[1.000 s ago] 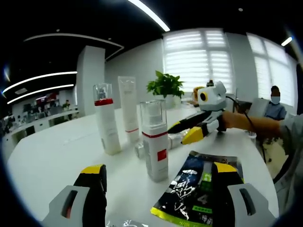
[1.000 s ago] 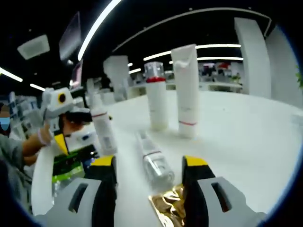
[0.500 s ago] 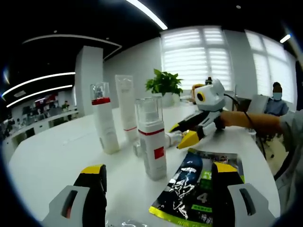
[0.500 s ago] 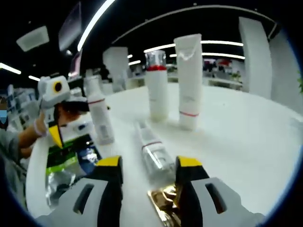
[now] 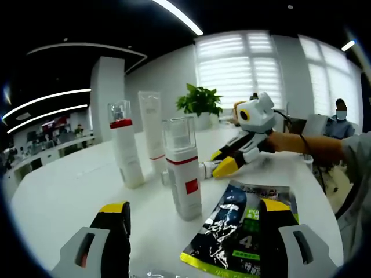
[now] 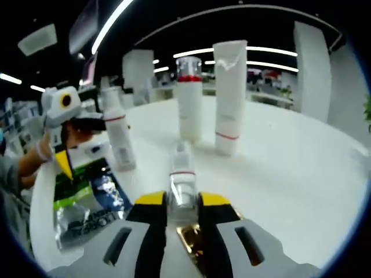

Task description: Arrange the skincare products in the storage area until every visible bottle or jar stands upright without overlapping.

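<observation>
In the right gripper view the right gripper (image 6: 182, 202) has its yellow-tipped fingers (image 6: 152, 200) drawn close on either side of the fallen bottle (image 6: 182, 179), at the bottom centre of the frame. That clear bottle with a red band lies flat on the white bench (image 6: 290, 174). Its long axis runs straight up the frame, away from the camera and in line with the fingers, so they close across its width at the near end. They look to be gripping it, though contact on the pads is hard to confirm.

Beyond it, at upper centre, a red-capped bottle (image 6: 189, 107) and a white tube (image 6: 229, 95) stand upright, just beside each other. A third standing bottle (image 6: 117, 136) is at centre left.

In the left gripper view the left gripper (image 5: 194, 217) sits low in the frame with its fingers wide apart and nothing between them. The right gripper comes in from the right at centre frame. It is clearly the nearer one to the lying bottle, and righting it means swinging the far end up.

A dark sachet (image 5: 232, 229) lies flat at lower right.
</observation>
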A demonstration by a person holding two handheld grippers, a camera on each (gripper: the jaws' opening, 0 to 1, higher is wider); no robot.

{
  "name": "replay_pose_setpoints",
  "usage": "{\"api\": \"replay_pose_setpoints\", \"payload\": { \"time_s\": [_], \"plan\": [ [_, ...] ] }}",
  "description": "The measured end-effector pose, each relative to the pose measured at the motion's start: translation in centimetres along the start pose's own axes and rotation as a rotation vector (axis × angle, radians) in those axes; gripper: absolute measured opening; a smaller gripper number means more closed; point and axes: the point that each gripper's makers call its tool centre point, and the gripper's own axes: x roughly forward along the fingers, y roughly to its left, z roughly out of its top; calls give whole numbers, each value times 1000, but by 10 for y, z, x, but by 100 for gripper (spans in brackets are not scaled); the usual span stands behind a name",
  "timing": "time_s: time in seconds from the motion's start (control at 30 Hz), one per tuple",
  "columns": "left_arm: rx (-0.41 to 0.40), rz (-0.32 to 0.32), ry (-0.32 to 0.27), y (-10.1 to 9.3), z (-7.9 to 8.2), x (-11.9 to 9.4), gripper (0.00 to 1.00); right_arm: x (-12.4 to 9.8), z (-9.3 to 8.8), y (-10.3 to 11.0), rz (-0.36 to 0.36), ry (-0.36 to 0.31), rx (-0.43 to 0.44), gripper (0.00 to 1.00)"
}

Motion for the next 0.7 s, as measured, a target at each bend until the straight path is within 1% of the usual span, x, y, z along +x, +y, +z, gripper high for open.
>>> {"api": "replay_pose_setpoints", "payload": {
  "time_s": [0.13, 0.23, 0.43, 0.53, 0.6, 0.63, 0.67, 0.7],
  "plan": [
    [1, 1, 2, 0, 0, 0, 94, -5, 5, 1, -23, 14, -21, 19],
    [-3, -2, 3, 0, -1, 0, 94, -9, 12, -2, -42, 29, -36, 19],
    [0, -3, 3, -1, -1, 1, 94, -18, 21, 0, -31, 75, -32, 19],
    [-4, -4, 1, -1, 0, 0, 94, -24, 30, 3, -17, 104, -19, 19],
    [-5, -5, -1, -1, 0, 0, 94, -29, 35, 3, -18, 128, -27, 19],
    [-5, -7, -4, -1, 1, 0, 94, -31, 37, 2, -17, 144, -37, 19],
    [-8, -8, -6, -1, 1, 0, 94, -34, 37, 2, -20, 184, -51, 19],
    [-11, -8, -7, -1, 1, 0, 93, -35, 40, 3, -23, 196, -59, 19]
  ]
}}
